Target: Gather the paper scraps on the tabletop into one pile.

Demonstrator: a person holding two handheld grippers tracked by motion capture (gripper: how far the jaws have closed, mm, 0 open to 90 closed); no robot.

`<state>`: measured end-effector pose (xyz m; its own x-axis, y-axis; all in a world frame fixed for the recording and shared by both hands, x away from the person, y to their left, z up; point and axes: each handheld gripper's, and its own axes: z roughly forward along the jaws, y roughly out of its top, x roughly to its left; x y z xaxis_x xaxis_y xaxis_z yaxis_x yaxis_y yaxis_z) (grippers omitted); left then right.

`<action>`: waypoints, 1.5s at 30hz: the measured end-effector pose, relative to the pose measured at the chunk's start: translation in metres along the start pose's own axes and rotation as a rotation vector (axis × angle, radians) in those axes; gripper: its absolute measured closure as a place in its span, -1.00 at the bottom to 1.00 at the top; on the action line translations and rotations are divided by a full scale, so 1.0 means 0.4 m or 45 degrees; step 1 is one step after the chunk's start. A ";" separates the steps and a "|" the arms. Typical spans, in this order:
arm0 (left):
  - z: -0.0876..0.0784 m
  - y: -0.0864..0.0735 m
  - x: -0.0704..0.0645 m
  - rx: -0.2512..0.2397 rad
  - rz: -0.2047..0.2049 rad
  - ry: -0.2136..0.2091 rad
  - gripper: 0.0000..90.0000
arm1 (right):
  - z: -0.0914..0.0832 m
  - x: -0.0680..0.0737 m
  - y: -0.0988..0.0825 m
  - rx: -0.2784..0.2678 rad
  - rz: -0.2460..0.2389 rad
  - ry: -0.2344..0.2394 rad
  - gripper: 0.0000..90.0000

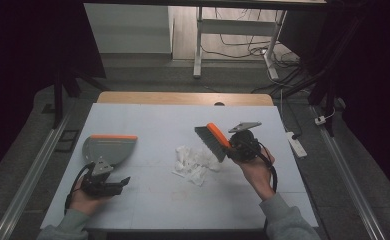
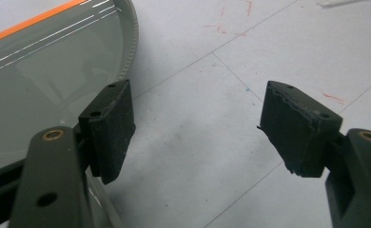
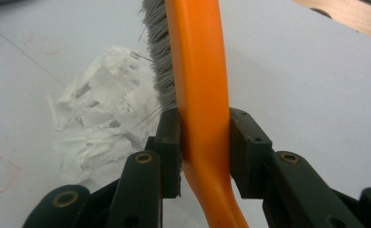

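One grey plastic dustpan with an orange front lip (image 1: pixel 109 147) lies flat at the table's left; one orange-backed hand brush with grey bristles (image 1: pixel 214 140) hangs tilted above one loose heap of white shredded paper (image 1: pixel 195 162) at mid-table. The right gripper (image 3: pixel 203 142) pinches the brush's smooth orange handle between both pads. The left gripper (image 2: pixel 198 118) stands spread with nothing between its jaws, just beside the dustpan's rounded ribbed rim. The pale matte tabletop (image 1: pixel 158 195) lies bare between pan and paper.
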<state>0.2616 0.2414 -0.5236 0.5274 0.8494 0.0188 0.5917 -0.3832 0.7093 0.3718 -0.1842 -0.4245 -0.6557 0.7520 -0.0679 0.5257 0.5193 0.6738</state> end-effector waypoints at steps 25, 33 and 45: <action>-0.002 0.000 0.001 -0.009 -0.002 0.002 -0.38 | -0.030 -0.056 -0.083 -0.033 0.010 -0.022 0.50; -0.003 0.002 -0.003 -0.011 0.002 0.006 -0.38 | -0.062 -0.077 -0.150 -0.062 -0.001 -0.042 0.50; -0.004 0.003 -0.006 -0.018 0.007 0.008 -0.39 | -0.103 -0.108 -0.252 -0.088 -0.025 -0.060 0.50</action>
<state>0.2600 0.2393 -0.5218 0.5269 0.8495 0.0272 0.5801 -0.3828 0.7189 0.3248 -0.2857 -0.4590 -0.6388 0.7607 -0.1151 0.4732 0.5065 0.7208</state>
